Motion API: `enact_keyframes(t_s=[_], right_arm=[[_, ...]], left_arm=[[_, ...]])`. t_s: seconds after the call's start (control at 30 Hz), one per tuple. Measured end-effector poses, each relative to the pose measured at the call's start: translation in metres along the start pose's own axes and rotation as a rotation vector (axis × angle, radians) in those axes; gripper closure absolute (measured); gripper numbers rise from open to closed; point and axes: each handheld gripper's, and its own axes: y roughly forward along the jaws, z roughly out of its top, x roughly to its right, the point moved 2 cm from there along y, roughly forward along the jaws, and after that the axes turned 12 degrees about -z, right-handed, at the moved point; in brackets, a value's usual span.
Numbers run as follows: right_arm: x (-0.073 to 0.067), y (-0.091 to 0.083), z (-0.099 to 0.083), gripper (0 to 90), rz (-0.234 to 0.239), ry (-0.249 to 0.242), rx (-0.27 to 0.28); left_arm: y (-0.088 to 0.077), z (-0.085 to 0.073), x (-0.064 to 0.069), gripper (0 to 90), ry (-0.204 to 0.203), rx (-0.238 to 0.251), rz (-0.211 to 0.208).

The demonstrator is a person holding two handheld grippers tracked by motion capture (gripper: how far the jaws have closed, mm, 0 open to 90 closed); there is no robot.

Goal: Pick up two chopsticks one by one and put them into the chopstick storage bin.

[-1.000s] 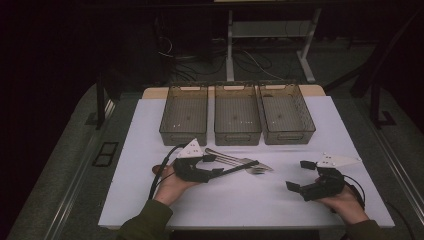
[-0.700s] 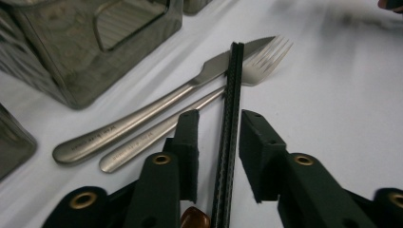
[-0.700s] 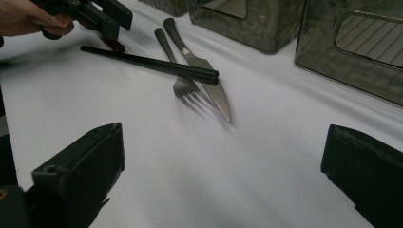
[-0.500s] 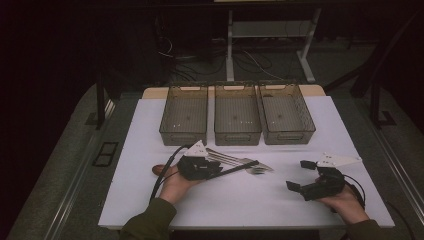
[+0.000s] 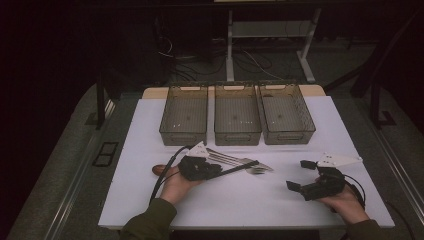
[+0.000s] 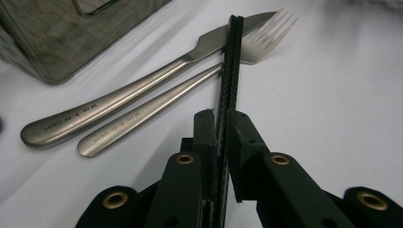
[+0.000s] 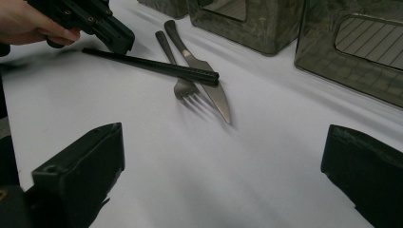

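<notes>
Left hand-held gripper [image 6: 217, 128] clamped on a pair of black chopsticks [image 6: 229, 71]; cutlery awaiting sorting.

The jaws have just been closing and now pinch the chopsticks near one end; the sticks lie low over the white table [image 5: 250, 200], near its front edge and left of centre, their far tips crossing a fork [image 6: 190, 90] and a knife [image 6: 142, 90] that lie side by side. Three clear bins [image 5: 237, 120] stand in a row toward the table's far edge. The right hand-held gripper [image 5: 302, 175] rests near the front right corner, jaws apart and empty. The grasp appears complete; the next move likely calls for lifting the sticks clear without dragging the fork, then carrying them to a bin.
</notes>
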Motion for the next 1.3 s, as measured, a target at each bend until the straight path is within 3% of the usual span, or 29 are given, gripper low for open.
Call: enact_keyframes(t_s=[0.17, 1.3], right_arm=[[0.0000, 0.0000, 0.0000, 0.0, 0.001, 0.001, -0.001], [-0.0003, 0.0000, 0.0001, 0.0, 0.007, 0.001, 0.000]], left_arm=[[0.0016, -0.0010, -0.0008, 81.3, 0.002, -0.020, 0.004], [0.0099, -0.0034, -0.0047, 80.7, -0.011, -0.033, -0.002]])
